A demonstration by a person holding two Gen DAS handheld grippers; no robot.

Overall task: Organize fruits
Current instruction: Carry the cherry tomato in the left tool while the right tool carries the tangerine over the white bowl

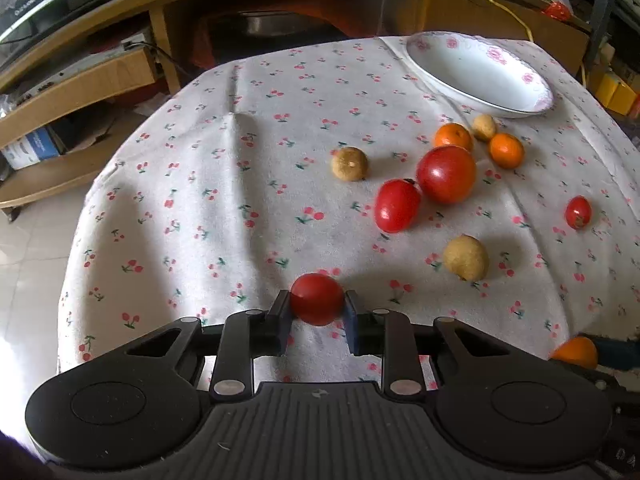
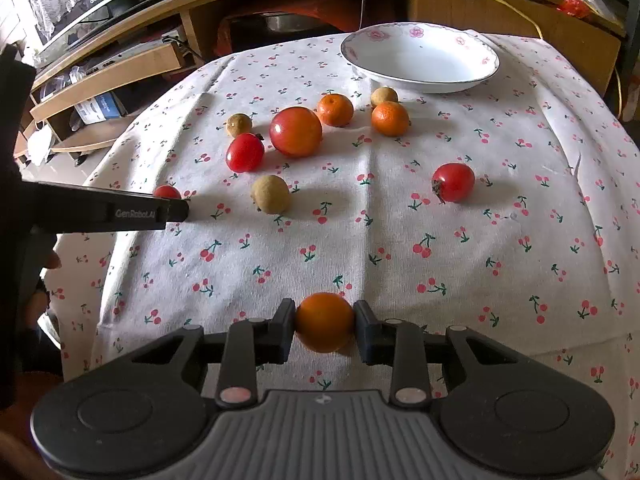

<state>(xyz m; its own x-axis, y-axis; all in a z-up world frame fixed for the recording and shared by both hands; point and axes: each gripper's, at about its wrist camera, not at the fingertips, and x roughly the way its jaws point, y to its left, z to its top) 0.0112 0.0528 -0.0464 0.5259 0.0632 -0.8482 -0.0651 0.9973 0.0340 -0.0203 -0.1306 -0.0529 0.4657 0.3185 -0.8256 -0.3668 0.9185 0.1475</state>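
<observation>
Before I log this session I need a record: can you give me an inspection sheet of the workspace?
Surface: cherry-print tablecloth, creased.
Job's things: empty white dish at the far edge; two tangerines, one large tomato, two small tomatoes, three brown fruits loose on the cloth.
Clutter: nothing seen on the cloth.
Grippers: left gripper shut on a small red tomato; right gripper shut on a tangerine.
Cables: yellow cable behind the table.
Surroundings: wooden shelving, tiled floor.

Two close wrist views, steeply downward over one shared tablecloth (image 1: 240, 160), plate (image 2: 420, 80) beyond.
</observation>
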